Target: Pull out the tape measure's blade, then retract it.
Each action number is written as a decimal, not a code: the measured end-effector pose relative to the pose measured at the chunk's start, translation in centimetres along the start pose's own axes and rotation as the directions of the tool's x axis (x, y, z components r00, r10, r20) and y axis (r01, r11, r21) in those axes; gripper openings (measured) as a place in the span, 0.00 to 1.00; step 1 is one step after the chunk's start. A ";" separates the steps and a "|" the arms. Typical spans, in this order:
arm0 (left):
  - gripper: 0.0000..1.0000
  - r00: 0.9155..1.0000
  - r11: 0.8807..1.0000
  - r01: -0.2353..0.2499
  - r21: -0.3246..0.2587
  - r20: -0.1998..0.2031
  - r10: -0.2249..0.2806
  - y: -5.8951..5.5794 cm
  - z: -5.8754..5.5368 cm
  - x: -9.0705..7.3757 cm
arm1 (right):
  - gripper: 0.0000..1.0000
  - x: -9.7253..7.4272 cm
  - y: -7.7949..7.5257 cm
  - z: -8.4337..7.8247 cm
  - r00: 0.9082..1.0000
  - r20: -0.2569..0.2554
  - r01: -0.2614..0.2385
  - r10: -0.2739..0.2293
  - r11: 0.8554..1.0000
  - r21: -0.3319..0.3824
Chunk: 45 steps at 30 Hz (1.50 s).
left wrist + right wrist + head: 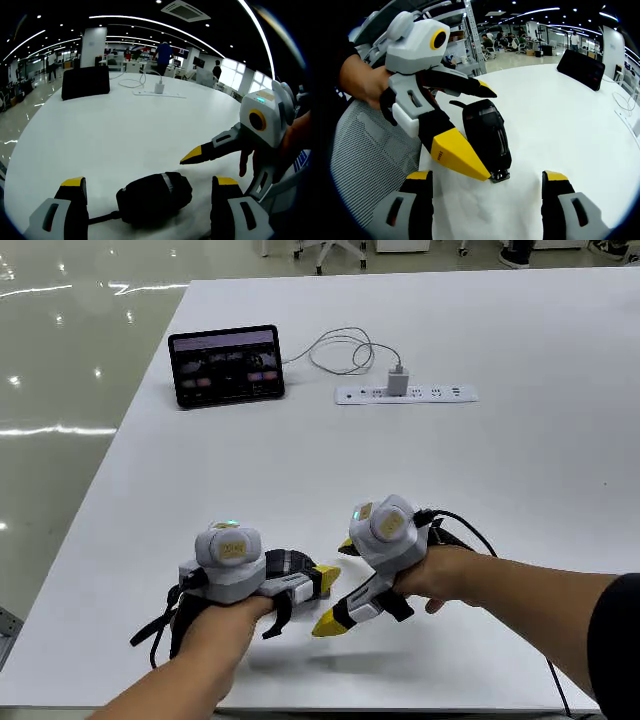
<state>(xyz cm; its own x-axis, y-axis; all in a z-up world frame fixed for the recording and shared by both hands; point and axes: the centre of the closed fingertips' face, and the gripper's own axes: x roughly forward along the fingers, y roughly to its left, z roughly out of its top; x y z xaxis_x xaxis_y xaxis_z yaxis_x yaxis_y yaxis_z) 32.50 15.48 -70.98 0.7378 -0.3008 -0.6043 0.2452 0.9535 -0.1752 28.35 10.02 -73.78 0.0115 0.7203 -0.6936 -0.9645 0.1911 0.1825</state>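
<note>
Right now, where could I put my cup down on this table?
Free: the bare table to the right of the strip, and the stretch in front of the tablet. Crowded: the near edge, where the left gripper and right gripper crowd round the tape measure.

No writing can be read.
The screen of the tablet (227, 365), far left on the worktop (500, 470), shows rows of small tiles too blurred to read; a dark mark on one yellow jaw is too small to make out.
</note>
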 end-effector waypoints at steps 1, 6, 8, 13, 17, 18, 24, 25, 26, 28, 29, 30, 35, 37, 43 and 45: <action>1.00 1.000 1.000 0.019 -0.006 -0.001 -0.019 -0.2 0.0 -0.2 | 0.88 -0.2 0.0 0.0 1.000 0.013 0.005 -0.005 1.000 0.015; 1.00 0.997 0.998 0.049 0.039 -0.059 -0.046 -0.6 -0.7 -0.7 | 0.97 -0.7 -0.1 0.0 0.998 0.051 0.026 -0.029 0.998 0.053; 1.00 0.996 0.998 0.051 0.047 -0.074 -0.047 -0.6 -0.9 -0.8 | 0.99 -0.9 -0.1 -0.2 0.998 0.052 0.033 -0.036 0.998 0.061; 1.00 0.992 0.992 0.104 0.067 -0.076 -0.099 -0.9 -0.7 -1.0 | 1.00 -2.0 -0.4 -0.5 0.995 0.073 0.061 -0.067 0.995 0.083; 1.00 0.993 0.992 0.104 0.071 -0.055 -0.100 -0.4 -0.1 -1.4 | 1.00 -2.9 -0.6 -0.7 0.992 0.092 0.076 -0.087 0.990 0.120; 1.00 0.993 0.990 0.116 0.074 -0.043 -0.113 -0.4 0.1 -1.5 | 1.00 -3.3 -0.5 -0.7 0.990 0.105 0.080 -0.094 0.989 0.123; 1.00 0.980 0.977 0.201 0.071 -0.005 -0.201 -0.7 0.7 -1.8 | 1.00 -5.2 -0.7 -1.2 0.980 0.143 0.112 -0.135 0.981 0.156; 1.00 0.977 0.974 0.211 0.081 0.001 -0.212 -0.8 0.9 -2.0 | 1.00 -5.6 -0.8 -1.3 0.978 0.153 0.116 -0.141 0.980 0.161; 1.00 0.973 0.969 0.224 0.106 0.025 -0.228 -0.9 1.3 -2.2 | 1.00 -6.1 -0.8 -1.5 0.975 0.162 0.122 -0.151 0.978 0.171; 1.00 0.971 0.966 0.233 0.114 0.037 -0.238 -0.8 1.5 -2.6 | 1.00 -6.8 -1.0 -1.7 0.971 0.177 0.130 -0.163 0.974 0.184; 1.00 0.968 0.964 0.243 0.109 0.040 -0.249 -0.8 1.6 -2.8 | 1.00 -7.3 -1.1 -2.0 0.968 0.178 0.139 -0.174 0.971 0.192; 1.00 0.967 0.963 0.246 0.111 0.040 -0.251 -0.6 1.6 -2.8 | 1.00 -7.7 -1.2 -2.2 0.967 0.181 0.145 -0.181 0.970 0.198; 1.00 0.969 0.961 0.243 0.131 0.005 -0.246 0.2 0.8 -3.1 | 1.00 -9.0 -1.9 -3.9 0.961 0.164 0.182 -0.221 0.957 0.226; 1.00 0.967 0.955 0.251 0.159 0.005 -0.255 0.2 0.7 -3.3 | 1.00 -9.6 -2.2 -4.4 0.957 0.166 0.196 -0.239 0.951 0.239; 1.00 0.961 0.941 0.275 0.199 -0.031 -0.274 0.3 -0.3 -4.0 | 0.99 -11.1 -2.5 -5.4 0.947 0.173 0.224 -0.272 0.941 0.253; 1.00 0.962 0.942 0.271 0.198 -0.038 -0.269 0.5 -0.7 -4.2 | 0.98 -11.6 -2.4 -6.0 0.944 0.171 0.231 -0.281 0.937 0.261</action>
<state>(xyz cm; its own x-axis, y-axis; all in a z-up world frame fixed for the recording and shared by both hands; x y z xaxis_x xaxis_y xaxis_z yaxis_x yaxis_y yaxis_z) 29.12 17.22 -69.05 0.6200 -0.5455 -0.5640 0.5557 0.8127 -0.1752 28.93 -2.74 -70.34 0.3267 0.7407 -0.5870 -0.8321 0.5199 0.1929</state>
